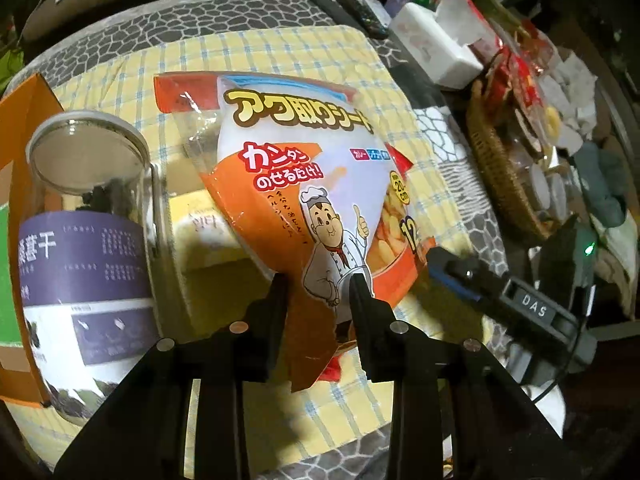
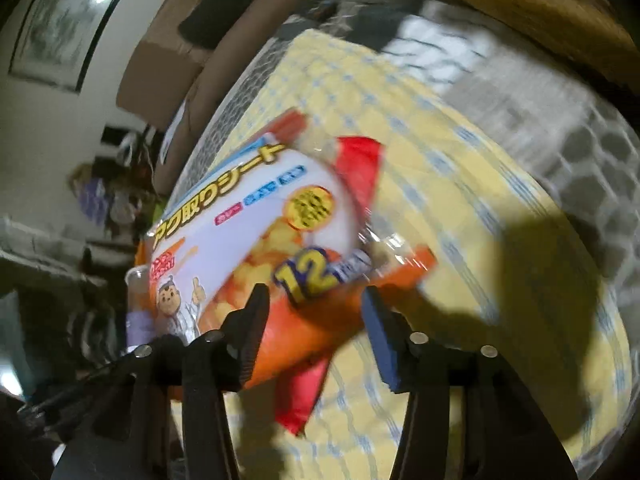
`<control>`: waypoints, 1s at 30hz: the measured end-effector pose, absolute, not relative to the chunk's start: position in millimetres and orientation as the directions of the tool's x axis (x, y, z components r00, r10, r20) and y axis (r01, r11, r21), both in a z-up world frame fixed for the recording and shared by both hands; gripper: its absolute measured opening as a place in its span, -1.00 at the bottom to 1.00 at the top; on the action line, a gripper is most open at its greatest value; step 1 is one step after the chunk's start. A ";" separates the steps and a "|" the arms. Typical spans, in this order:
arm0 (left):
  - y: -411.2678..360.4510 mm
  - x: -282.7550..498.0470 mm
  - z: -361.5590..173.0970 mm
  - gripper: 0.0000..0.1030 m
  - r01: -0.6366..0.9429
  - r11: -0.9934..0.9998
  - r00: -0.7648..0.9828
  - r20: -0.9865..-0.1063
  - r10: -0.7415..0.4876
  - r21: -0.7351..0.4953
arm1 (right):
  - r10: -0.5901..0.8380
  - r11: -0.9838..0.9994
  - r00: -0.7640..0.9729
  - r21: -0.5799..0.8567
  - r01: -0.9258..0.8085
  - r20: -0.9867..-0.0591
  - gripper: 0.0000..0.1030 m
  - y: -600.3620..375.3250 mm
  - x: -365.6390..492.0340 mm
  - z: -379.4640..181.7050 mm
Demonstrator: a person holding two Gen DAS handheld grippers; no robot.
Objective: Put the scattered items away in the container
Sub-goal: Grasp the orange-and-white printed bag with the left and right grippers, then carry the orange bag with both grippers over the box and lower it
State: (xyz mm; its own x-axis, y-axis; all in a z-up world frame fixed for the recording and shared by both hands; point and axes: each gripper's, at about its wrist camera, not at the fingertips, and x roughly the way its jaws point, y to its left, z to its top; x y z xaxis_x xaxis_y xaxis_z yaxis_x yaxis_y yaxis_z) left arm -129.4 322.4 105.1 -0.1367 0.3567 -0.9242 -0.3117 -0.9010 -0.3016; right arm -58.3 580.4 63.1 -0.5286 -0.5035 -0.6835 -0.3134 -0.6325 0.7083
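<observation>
Left tongs [image 1: 318, 280] pinch the orange sheet packet [image 1: 304, 184], lifted beside a clear jar [image 1: 88, 240]; right tongs [image 2: 314, 294] stand spread around the packet's corner.

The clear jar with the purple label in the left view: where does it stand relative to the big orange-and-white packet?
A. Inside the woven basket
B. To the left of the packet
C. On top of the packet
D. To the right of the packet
B: the jar stands upright at the picture's left edge, with the packet to its right.

Orange-and-white packet [image 1: 304, 184] (cartoon chef print), yellow blue-checked cloth [image 1: 280, 56], purple-labelled clear jar [image 1: 88, 240]
</observation>
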 end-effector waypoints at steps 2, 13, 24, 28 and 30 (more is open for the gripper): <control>325.1 -125.0 104.4 -0.44 -0.317 -0.898 -0.129 -0.924 0.359 -0.305 | -0.544 -0.557 -0.545 0.761 -0.335 -0.638 0.09 586.1 -46.3 53.2; 309.4 -110.6 121.9 -0.53 -0.321 -0.889 -0.138 -0.913 0.384 -0.326 | -0.616 -0.403 -0.605 0.862 -0.308 -0.504 -0.46 557.8 -46.6 52.4; 246.9 -95.9 208.3 -0.53 -0.334 -0.838 -0.239 -0.821 0.518 -0.431 | -0.546 -0.597 -0.663 0.793 -0.121 -0.512 -0.56 515.6 -34.8 178.9; 201.1 -86.9 228.6 -0.53 -0.323 -0.829 -0.273 -0.794 0.543 -0.457 | -0.561 -0.619 -0.662 0.783 -0.064 -0.497 -0.56 479.3 -34.6 211.1; 172.0 -84.6 231.2 -0.53 -0.298 -0.831 -0.288 -0.786 0.547 -0.469 | -0.574 -0.630 -0.651 0.776 -0.038 -0.497 -0.56 454.5 -38.0 221.6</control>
State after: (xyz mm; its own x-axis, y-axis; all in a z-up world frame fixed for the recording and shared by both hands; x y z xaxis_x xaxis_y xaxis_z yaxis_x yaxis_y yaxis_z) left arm -84.6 172.0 231.2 -0.2883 0.5466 -0.7862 -0.2983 -0.8315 -0.4687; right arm -38.0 454.5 221.6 -0.6508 -0.5738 -0.4972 -0.0375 -0.6297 0.7759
